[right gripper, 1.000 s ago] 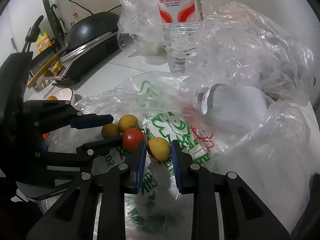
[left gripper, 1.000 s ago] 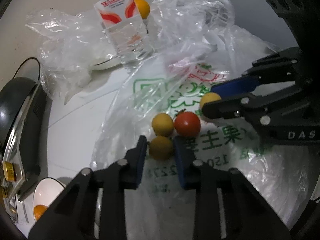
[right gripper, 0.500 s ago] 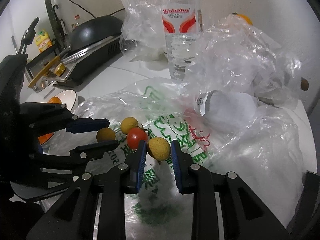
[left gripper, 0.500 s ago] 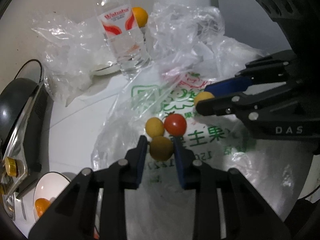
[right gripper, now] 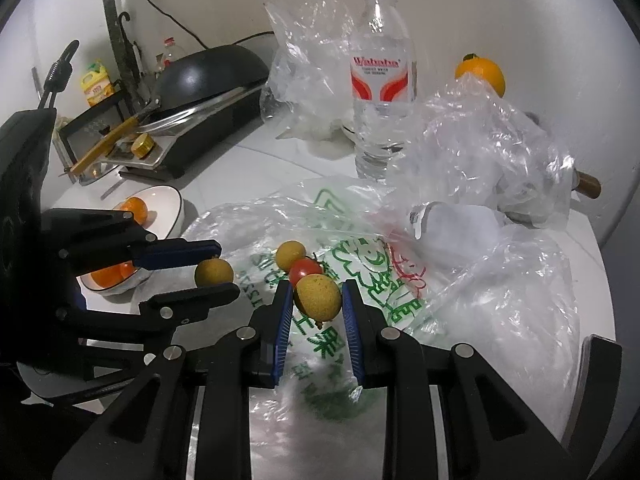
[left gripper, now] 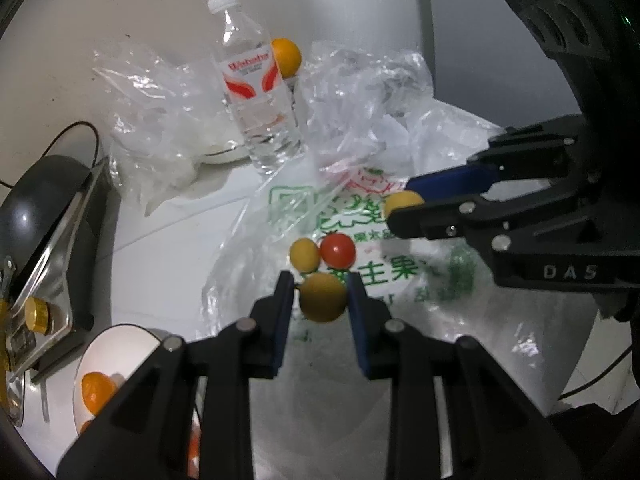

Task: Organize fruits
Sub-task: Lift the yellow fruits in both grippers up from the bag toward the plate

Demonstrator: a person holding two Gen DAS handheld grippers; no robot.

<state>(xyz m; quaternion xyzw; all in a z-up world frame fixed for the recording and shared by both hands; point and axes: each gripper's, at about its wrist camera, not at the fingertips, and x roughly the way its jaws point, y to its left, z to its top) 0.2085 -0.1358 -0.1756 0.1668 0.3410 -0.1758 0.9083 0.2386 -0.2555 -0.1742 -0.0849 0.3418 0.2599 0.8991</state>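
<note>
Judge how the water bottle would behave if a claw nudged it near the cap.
The water bottle stands tall and narrow, so a high nudge would probably tip it. It looks mostly full, likely heavy for its size. Its clear, thin walls may flex under a squeeze.

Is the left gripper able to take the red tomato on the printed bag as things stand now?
Probably not yet: the left gripper is shut on a yellow fruit. The red tomato lies uncovered just ahead.

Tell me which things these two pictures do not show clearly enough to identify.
- White bowl, left wrist view: the gripper body and the picture's edge cut off its contents.
- Brown stub, right wrist view: clear plastic bags hide the rest.
- Plate, left wrist view: under crumpled plastic, contents unreadable.
- Bag print, right wrist view: blurred near the fingers.
</note>
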